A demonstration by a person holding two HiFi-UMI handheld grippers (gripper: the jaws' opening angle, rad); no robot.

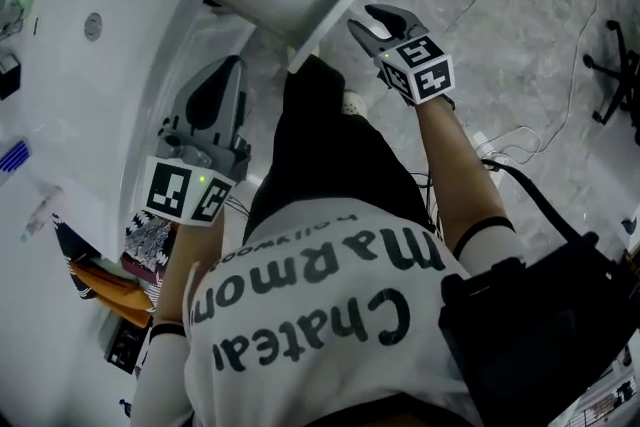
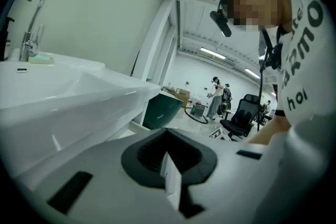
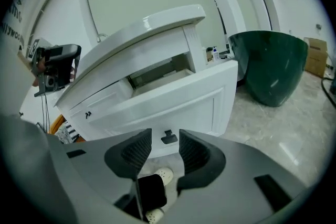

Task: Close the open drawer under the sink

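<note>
Sink unit (image 3: pixel 157 23) ran along the left. The drawer (image 3: pixel 173 105) under it stood pulled well out, its front edge over bare floor (image 1: pixel 500 25) with open room ahead. Right gripper (image 1: pixel 362 17) was near that front edge, jaws apart, empty, not touching. Left gripper (image 1: pixel 228 67) sat by the counter edge, jaws together. Handle (image 3: pixel 168 137) was untouched.
</note>
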